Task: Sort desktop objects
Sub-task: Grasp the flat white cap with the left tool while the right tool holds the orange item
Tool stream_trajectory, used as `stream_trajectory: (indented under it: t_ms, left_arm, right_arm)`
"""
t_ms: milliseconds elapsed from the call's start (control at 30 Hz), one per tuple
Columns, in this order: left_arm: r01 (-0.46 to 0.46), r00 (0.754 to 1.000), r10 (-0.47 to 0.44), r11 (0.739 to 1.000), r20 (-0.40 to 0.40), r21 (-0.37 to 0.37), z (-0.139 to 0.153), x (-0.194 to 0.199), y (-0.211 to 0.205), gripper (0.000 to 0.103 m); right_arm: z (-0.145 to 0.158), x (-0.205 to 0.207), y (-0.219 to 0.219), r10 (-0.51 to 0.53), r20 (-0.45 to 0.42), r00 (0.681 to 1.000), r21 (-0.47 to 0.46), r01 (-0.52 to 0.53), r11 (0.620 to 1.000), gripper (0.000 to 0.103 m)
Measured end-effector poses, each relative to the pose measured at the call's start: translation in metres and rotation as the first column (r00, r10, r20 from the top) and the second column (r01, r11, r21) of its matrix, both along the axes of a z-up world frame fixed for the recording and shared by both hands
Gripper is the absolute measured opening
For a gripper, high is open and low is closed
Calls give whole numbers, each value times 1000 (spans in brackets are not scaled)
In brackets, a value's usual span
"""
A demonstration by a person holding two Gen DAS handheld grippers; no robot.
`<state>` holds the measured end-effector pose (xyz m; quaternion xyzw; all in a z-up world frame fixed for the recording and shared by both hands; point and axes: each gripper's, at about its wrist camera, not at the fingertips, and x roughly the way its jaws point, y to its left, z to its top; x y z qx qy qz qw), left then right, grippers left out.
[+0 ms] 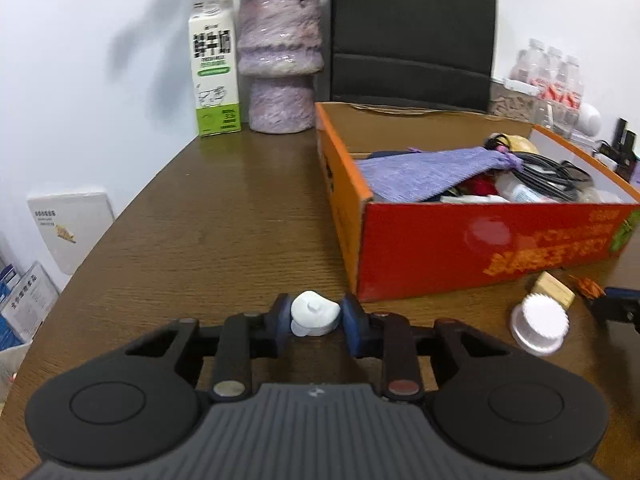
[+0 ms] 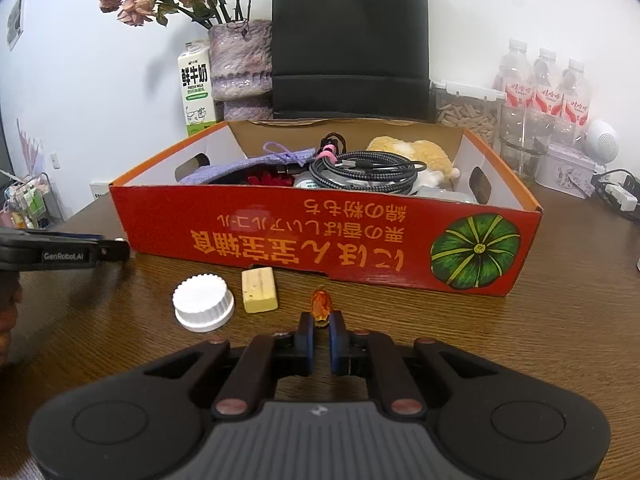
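While the red box (image 2: pixel 280 236) held a purple pouch (image 2: pixel 224 170), cables (image 2: pixel 360 170) and a plush toy (image 2: pixel 420 154), both grippers gripped.
The left gripper (image 1: pixel 316 316) clamped a white earbud case (image 1: pixel 314 314) above the table (image 1: pixel 200 220); the right gripper (image 2: pixel 320 336) pinched an amber trinket (image 2: pixel 320 306), its long axis pointing toward the box.

The cardboard box (image 2: pixel 326 240) sits on the table (image 1: pixel 224 216), and I place everything by it. In the box lie a cloth pouch (image 1: pixel 432 172), a coiled cable (image 2: pixel 364 174) and a plush toy (image 2: pixel 416 152). Behind the box stands a bag (image 2: pixel 350 40); behind its left corner, a vase (image 1: pixel 280 56) with a milk carton (image 1: pixel 216 68) further left. Behind its right corner stand water bottles (image 2: pixel 542 88). Before the box, on the table, lie a bottle cap (image 2: pixel 203 303), a small block (image 2: pixel 259 289) to the cap's right, and an amber piece (image 2: pixel 320 306) right of that.
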<state>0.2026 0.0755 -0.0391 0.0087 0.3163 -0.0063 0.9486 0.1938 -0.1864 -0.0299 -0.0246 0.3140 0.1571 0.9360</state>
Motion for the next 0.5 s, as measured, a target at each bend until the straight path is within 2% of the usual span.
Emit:
stream_trajectory:
  t_ms: [267, 500]
  left_arm:
    - [-14, 1000, 14, 1000, 19, -7, 0, -8, -2, 28]
    - [-47, 995, 44, 998, 95, 29, 9, -22, -9, 28]
  right_arm:
    - [0, -1, 0, 1, 3, 1000, -3, -1, 1000, 7]
    - [4, -5, 4, 6, 24, 1000, 1, -6, 1000, 7]
